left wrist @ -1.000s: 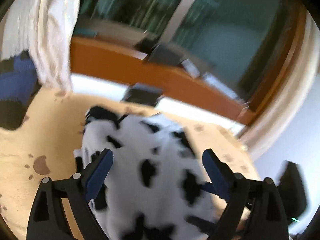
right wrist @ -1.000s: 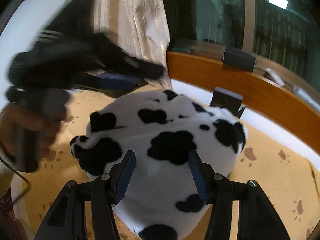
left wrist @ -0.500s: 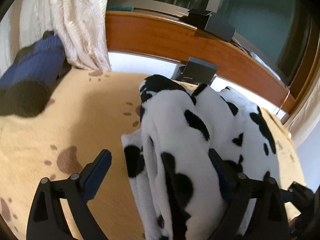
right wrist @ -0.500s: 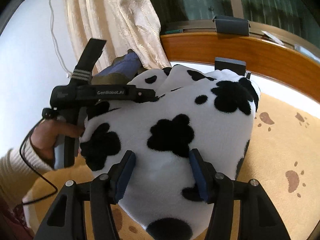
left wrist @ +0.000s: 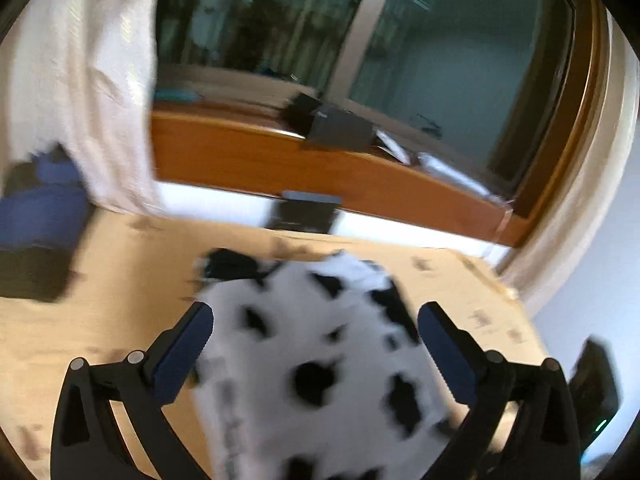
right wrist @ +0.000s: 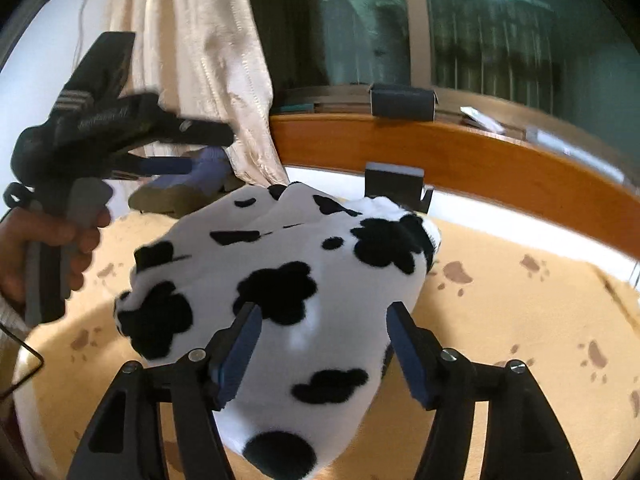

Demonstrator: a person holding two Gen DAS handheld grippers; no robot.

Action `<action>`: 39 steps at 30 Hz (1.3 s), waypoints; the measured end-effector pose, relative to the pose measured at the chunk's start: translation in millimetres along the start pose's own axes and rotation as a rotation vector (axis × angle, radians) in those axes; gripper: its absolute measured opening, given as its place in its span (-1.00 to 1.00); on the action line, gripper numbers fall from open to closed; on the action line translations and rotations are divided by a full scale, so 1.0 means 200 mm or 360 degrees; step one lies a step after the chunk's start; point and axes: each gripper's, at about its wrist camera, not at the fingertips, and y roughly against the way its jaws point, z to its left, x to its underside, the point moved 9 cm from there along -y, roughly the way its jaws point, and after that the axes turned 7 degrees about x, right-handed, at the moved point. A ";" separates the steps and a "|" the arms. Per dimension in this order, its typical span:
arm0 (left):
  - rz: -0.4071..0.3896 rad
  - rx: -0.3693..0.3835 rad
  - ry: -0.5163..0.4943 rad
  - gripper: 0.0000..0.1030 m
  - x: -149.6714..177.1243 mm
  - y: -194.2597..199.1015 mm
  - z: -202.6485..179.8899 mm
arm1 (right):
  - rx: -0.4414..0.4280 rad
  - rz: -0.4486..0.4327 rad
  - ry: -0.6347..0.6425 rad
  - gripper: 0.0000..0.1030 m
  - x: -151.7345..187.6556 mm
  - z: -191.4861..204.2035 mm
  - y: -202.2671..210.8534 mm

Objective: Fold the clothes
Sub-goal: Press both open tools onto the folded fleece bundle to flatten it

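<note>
Fleecy cow-print garment (right wrist: pixel 288 288) lies bundled on the paw-print blanket (right wrist: pixel 520 320) as left gripper (left wrist: pixel 316 332) and right gripper (right wrist: pixel 320 332) both widen their jaws over it, apparently releasing a finished fold.

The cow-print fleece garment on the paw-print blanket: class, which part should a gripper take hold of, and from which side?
Probably the near rounded end of the cow-print fleece garment, approached from the near side, angled down. The folded bundle is thick and bulges between the right gripper, whose fingers are opening around it; its far edges look thinner and looser on the blanket. Thickness is hard to judge.
</note>
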 end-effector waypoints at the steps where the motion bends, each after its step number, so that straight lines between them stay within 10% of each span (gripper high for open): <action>1: 0.0036 -0.0010 0.0047 0.99 0.00 -0.06 0.02 | -0.0018 0.0002 -0.0008 0.30 -0.01 0.01 -0.01; 8: 0.0175 -0.0281 0.0136 0.99 0.11 -0.35 0.26 | -0.0148 0.0115 0.0108 0.32 0.08 0.13 -0.13; 22: 0.0143 -0.0348 0.0214 0.99 0.24 -0.34 0.42 | -0.0086 0.0147 0.0151 0.37 0.20 0.18 -0.12; 32: -0.0036 0.0150 0.0080 0.99 -0.01 -0.09 0.12 | -0.0146 0.0131 0.0057 0.52 0.17 0.16 -0.08; 39: 0.0362 -0.0159 -0.0160 0.99 0.11 -0.42 0.16 | -0.0130 0.0106 0.0059 0.62 0.19 0.19 -0.06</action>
